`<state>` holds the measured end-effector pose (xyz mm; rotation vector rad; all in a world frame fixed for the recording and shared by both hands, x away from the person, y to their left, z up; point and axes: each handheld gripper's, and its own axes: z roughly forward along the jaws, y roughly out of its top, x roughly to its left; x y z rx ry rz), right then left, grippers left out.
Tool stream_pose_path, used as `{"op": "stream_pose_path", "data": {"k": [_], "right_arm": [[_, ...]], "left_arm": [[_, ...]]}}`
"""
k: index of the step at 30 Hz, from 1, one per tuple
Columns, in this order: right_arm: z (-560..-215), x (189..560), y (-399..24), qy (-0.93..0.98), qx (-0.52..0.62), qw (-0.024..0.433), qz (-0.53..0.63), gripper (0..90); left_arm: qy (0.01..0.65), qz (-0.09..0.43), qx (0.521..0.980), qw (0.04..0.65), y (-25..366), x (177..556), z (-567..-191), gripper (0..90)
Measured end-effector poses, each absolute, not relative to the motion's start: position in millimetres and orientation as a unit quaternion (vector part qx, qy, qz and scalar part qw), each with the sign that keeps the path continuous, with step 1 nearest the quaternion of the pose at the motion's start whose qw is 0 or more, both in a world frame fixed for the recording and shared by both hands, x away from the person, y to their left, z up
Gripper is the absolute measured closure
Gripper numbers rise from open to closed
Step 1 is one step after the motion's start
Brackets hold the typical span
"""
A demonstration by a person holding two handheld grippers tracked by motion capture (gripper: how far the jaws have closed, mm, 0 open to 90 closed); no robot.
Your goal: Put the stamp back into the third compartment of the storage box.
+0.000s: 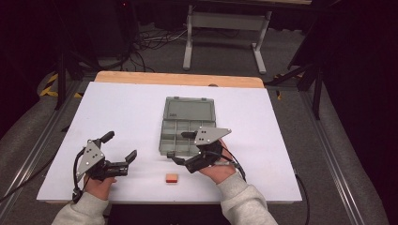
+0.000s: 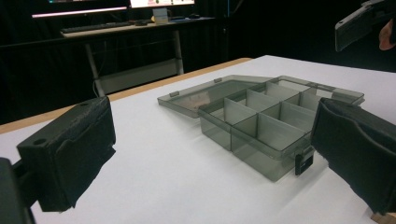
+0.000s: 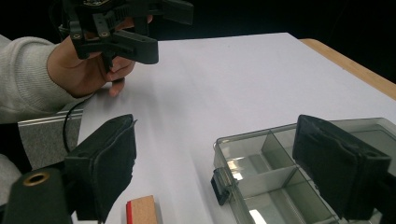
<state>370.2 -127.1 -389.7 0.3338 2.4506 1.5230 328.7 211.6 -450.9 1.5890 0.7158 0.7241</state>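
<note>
A translucent grey organizer box (image 1: 187,126) lies at the middle of the table, its lid folded flat on the far side and its several compartments empty. A small wooden block with a red side (image 1: 171,178) rests near the front edge. My left gripper (image 1: 120,146) is open at the left, apart from the box (image 2: 261,121), with nothing between its jaws. My right gripper (image 1: 180,146) is open at the box's near left corner, one jaw over the compartments (image 3: 266,158). The block (image 3: 142,210) lies just below its other jaw.
The white tabletop (image 1: 117,112) ends in a wooden strip (image 1: 178,78) at the far side. Beyond it a white desk frame (image 1: 225,33) stands on the floor among cables. The left hand and its gripper (image 3: 126,28) appear far off in the right gripper view.
</note>
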Motion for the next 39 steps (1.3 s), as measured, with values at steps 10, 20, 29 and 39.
{"op": "stream_pose_path", "data": {"k": [10, 20, 29, 39], "right_arm": [[-391, 373, -115, 0.857, 0.094, 0.109, 0.494, 14.9], [-393, 375, -106, 0.885, 0.083, 0.086, 0.450, 16.1], [-398, 377, -99, 0.908, 0.078, 0.053, 0.409, 18.8], [-407, 376, -90, 0.930, 0.067, 0.029, 0.359, 21.7]], "left_arm": [[0.307, 0.311, 0.682, 0.587, 212, 329, -451, 1.0], [0.307, 0.310, 0.682, 0.587, 212, 329, -451, 1.1], [0.307, 0.310, 0.682, 0.587, 211, 329, -451, 1.1], [0.307, 0.310, 0.683, 0.586, 211, 329, -451, 1.0]]}}
